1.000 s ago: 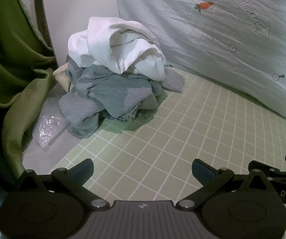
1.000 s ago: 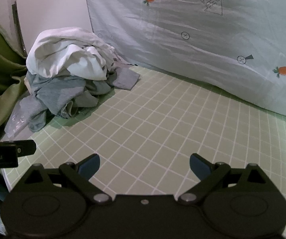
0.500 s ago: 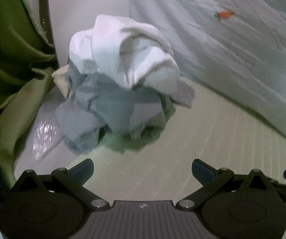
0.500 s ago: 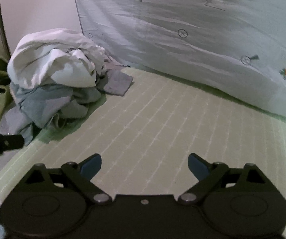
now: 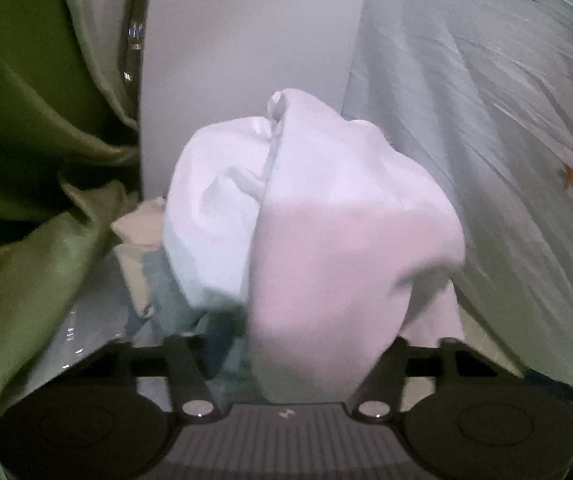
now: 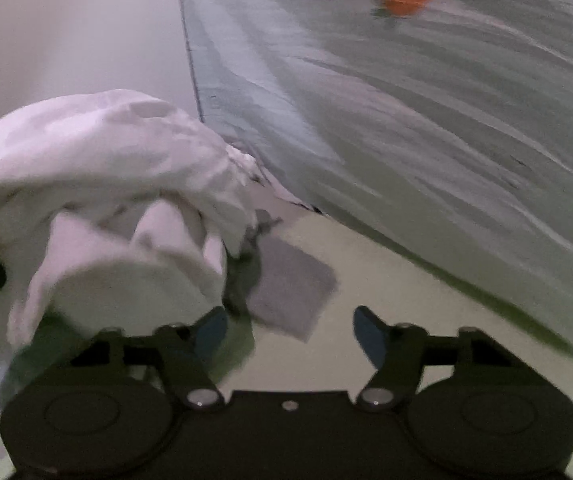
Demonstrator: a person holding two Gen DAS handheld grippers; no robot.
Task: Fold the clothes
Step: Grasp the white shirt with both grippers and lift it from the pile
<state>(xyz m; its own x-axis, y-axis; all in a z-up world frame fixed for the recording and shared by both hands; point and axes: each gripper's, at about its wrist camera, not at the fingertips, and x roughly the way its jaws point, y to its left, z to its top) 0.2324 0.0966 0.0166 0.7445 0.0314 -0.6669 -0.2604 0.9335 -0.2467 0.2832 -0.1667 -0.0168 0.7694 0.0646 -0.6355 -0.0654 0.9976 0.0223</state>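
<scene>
A pile of clothes lies on the green checked mat, with a white garment [image 5: 326, 232] on top and grey-blue clothes [image 5: 190, 312] under it. My left gripper [image 5: 286, 344] is open and pushed up against the pile; the white garment fills the gap between its jaws and hides the fingertips. My right gripper [image 6: 290, 328] is open and empty, just right of the white garment [image 6: 98, 200], with its left finger [image 6: 210, 330] near a grey cloth [image 6: 290, 292].
A pale sheet with carrot prints [image 6: 446, 120] rises behind the mat on the right. A white wall panel [image 5: 246, 60] stands behind the pile. Green curtain folds [image 5: 26, 160] hang at the left. A clear plastic bag [image 5: 78, 332] lies at the pile's left.
Both grippers have moved forward to the clothes pile. The left one went from well short of it to right against the white garment. Both stayed open.
</scene>
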